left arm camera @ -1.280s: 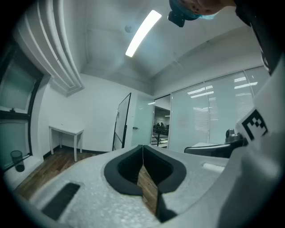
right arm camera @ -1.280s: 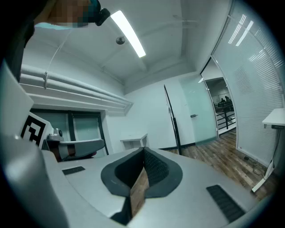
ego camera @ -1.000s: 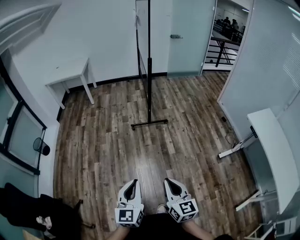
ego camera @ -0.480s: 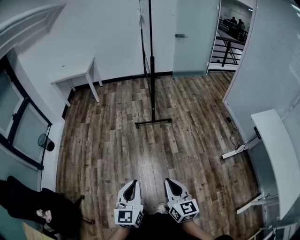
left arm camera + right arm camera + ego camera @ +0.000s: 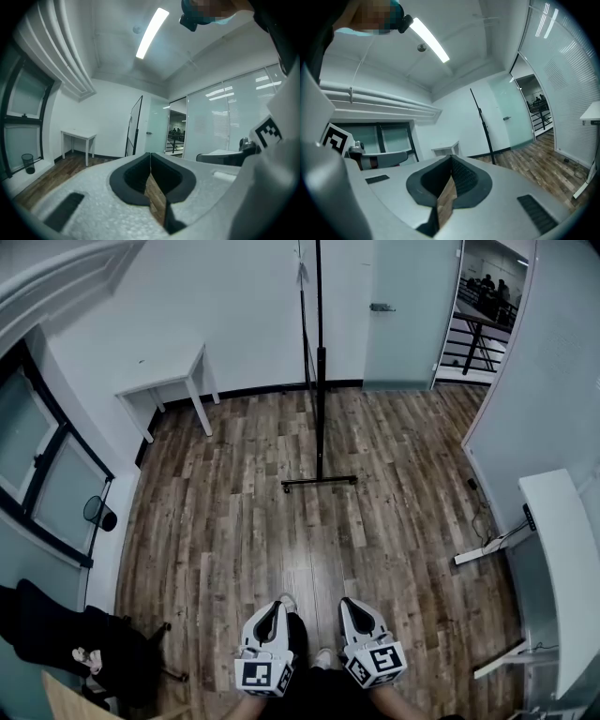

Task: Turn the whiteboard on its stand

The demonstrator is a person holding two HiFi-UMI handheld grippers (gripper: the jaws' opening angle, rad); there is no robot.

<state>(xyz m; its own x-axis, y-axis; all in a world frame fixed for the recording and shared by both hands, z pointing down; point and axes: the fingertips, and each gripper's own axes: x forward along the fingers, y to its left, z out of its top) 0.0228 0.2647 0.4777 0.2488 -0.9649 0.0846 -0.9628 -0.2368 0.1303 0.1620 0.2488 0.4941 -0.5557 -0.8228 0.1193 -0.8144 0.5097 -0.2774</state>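
Observation:
The whiteboard (image 5: 307, 315) stands edge-on near the far wall, a thin panel beside a black upright pole (image 5: 320, 399) on a floor foot (image 5: 319, 482). It also shows in the left gripper view as a slim tilted whiteboard (image 5: 133, 125), and in the right gripper view as the pole (image 5: 483, 126). Both grippers hang low near my body, well short of the stand. My left gripper (image 5: 270, 607) and right gripper (image 5: 350, 605) are shut with nothing between them; the tips meet in the left gripper's (image 5: 150, 154) and the right gripper's (image 5: 451, 158) own views.
A small white table (image 5: 173, 379) stands left of the whiteboard. A glass door (image 5: 398, 315) lies behind it to the right. A white desk (image 5: 562, 549) runs along the right wall. A black bin (image 5: 98, 514) and a dark chair (image 5: 56, 638) sit at the left.
The whiteboard stand has drifted right and slightly lower in the head view as the camera shifts. A shoe now shows between the grippers, which stay shut and low.

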